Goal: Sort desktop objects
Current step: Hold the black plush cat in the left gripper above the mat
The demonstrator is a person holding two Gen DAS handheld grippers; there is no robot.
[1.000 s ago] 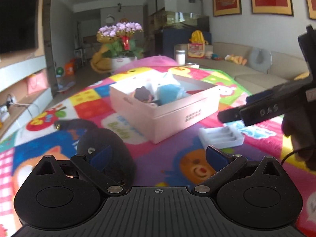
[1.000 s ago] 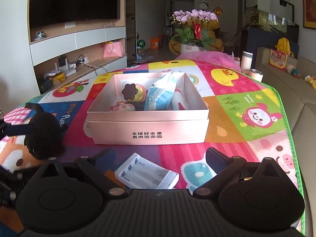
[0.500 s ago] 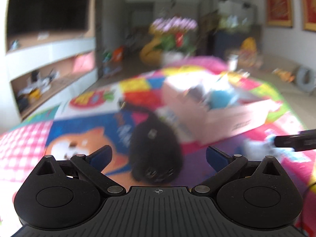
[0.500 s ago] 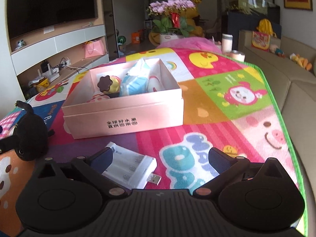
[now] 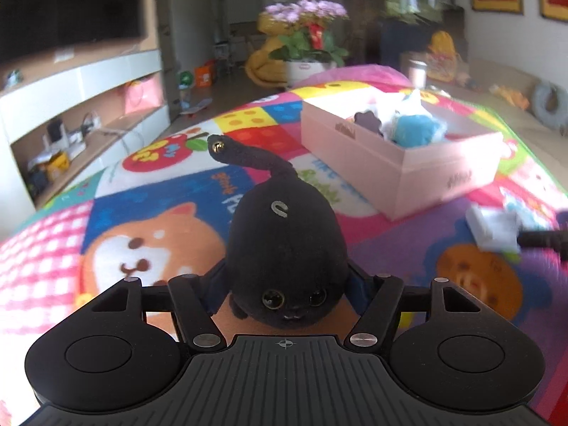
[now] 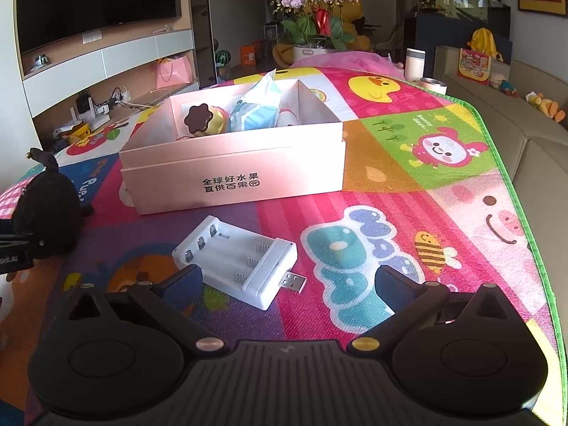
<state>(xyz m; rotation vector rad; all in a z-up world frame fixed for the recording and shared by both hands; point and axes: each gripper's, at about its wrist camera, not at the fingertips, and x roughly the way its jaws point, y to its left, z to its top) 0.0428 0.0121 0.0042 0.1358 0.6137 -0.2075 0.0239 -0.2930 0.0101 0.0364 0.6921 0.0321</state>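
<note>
Black plush (image 5: 287, 248) on mat (image 5: 149, 213), left of pink box (image 5: 401, 163), now between left gripper (image 5: 287, 285) jaws; a second ago beside them. Jaws just closing, pads seemingly pressing its flanks: grasp judged made, lift to box next. Pads mostly hidden by plush. Right gripper (image 6: 285, 285) spread wide over white charger (image 6: 241, 259), not gripping. Box contents partly hidden.

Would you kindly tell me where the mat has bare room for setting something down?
The widest free patch is right of the pink box, out to the mat's green edge. Another lies left of the black plush toy, over the checked squares. It is crowded in front of the box, between the plush and the white battery charger.
</note>
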